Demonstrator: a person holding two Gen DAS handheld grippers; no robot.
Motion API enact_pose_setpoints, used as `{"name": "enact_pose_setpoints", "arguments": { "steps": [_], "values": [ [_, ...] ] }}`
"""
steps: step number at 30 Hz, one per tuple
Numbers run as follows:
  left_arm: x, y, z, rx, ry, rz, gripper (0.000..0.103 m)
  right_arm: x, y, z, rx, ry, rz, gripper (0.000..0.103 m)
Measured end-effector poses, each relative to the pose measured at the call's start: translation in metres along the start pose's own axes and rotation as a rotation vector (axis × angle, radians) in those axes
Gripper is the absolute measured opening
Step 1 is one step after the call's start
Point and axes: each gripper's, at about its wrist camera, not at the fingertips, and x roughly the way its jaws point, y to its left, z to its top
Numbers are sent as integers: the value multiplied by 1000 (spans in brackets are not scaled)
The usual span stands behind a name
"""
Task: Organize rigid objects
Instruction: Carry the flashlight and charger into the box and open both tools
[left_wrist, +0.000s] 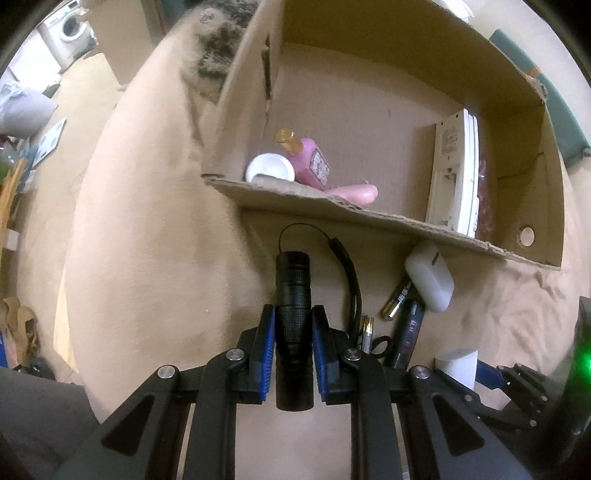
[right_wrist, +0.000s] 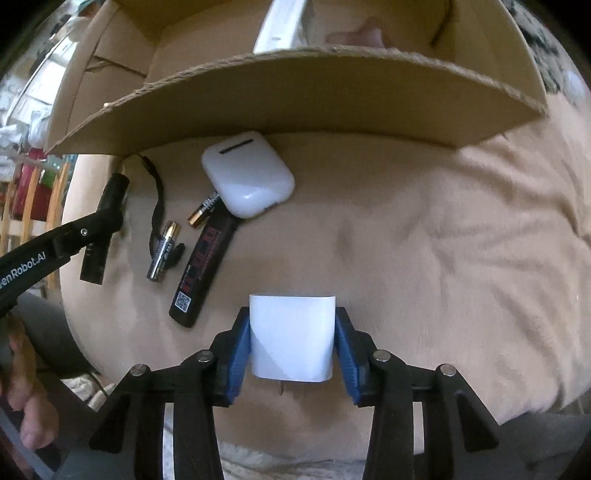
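Observation:
My left gripper (left_wrist: 293, 314) is shut on a black flashlight (left_wrist: 293, 295) with a black wrist strap (left_wrist: 351, 273), low over the beige blanket in front of a cardboard box (left_wrist: 406, 221). It also shows in the right wrist view (right_wrist: 101, 229). My right gripper (right_wrist: 292, 317) is shut on a white charger block (right_wrist: 291, 339), also in the left wrist view (left_wrist: 458, 365). On the blanket lie a white earbud case (right_wrist: 247, 173), two batteries (right_wrist: 164, 249) and a black tube (right_wrist: 203, 266). Inside the box are a pink bottle (left_wrist: 310, 162), a white jar (left_wrist: 269, 168) and a white remote (left_wrist: 450, 177).
The box's front wall (right_wrist: 295, 96) stands between the grippers and its inside. The beige blanket (right_wrist: 424, 240) spreads to the right. A furry dark item (left_wrist: 218, 44) lies behind the box. A washing machine (left_wrist: 70, 29) and floor clutter are far left.

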Motion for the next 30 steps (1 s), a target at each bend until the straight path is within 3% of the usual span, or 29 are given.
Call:
{"name": "enact_pose_setpoints", "arguments": {
  "steps": [3, 5, 10, 23, 30],
  "values": [
    [-8, 10, -9, -4, -10, 1, 17, -9, 8, -2, -12, -35, -2, 45],
    [-18, 2, -26, 0, -22, 8, 17, -15, 8, -3, -5, -60, 8, 45],
    [-25, -14, -29, -4, -65, 27, 17, -36, 17, -1, 0, -151, 38, 45],
    [-124, -19, -46, 39, -351, 59, 17, -84, -5, 2, 40, -343, 153, 45],
    [-154, -21, -30, 54, -457, 100, 17, -112, -16, 8, 44, -433, 222, 45]
  ]
}}
